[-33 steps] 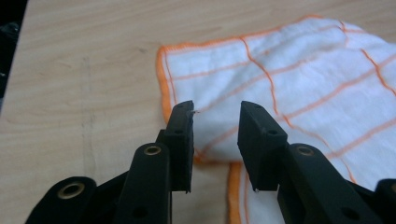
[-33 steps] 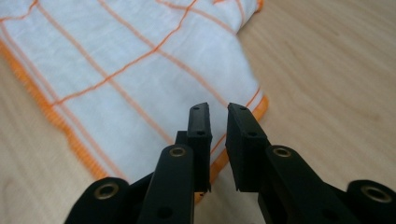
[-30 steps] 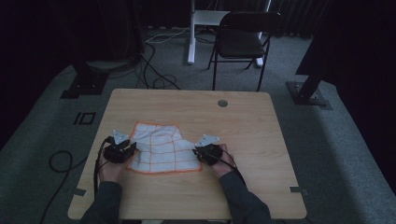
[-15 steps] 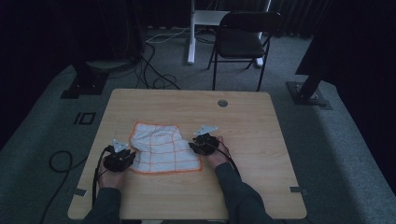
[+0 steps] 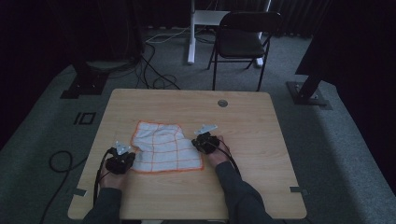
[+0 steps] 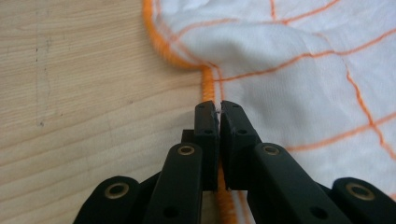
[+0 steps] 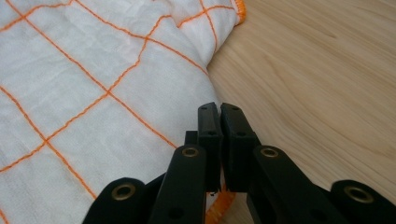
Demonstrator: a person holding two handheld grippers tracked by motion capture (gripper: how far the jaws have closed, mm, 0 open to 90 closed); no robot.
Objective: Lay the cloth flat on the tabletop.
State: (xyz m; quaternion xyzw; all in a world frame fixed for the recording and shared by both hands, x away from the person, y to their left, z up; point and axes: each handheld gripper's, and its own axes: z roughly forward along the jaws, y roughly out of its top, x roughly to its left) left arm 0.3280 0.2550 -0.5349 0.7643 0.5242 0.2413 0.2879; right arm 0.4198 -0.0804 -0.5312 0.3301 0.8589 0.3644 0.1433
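Both Grippers Pinch the Cloth's Hem

Seen from the high view, a white cloth (image 5: 163,147) with an orange grid and orange hem lies on the wooden surface (image 5: 252,140), left of its middle and towards the near edge. Its far part is rumpled and its near part lies flat. The left gripper (image 5: 120,161) sits at the cloth's near left corner, held by a hand whose sleeve comes in over the near edge of the surface. The right gripper (image 5: 205,142) sits at the cloth's right edge, partway up from the near right corner, with its hand behind it. A small round fitting (image 5: 222,103) is set in the surface near the far edge. Beyond the surface a black folding chair (image 5: 243,39) stands on the grey carpet, and cables (image 5: 154,79) trail across the floor.

Next, the left gripper view: the left gripper (image 6: 215,107) has its fingers (image 6: 236,130) clenched on the orange hem (image 6: 207,84), which runs straight into the narrow slit between them and comes out again below. These fingers have just been closing. The cloth (image 6: 299,70) bunches up ahead and to the right; bare wood lies to the left.

Finally, the right gripper view: the right gripper (image 7: 219,109) likewise has its fingers (image 7: 236,133) clenched together after just closing, at the cloth's edge. A bit of orange hem (image 7: 219,203) shows beneath them, so they are grasping the cloth (image 7: 93,93) there. The cloth spreads left; bare wood lies to the right.
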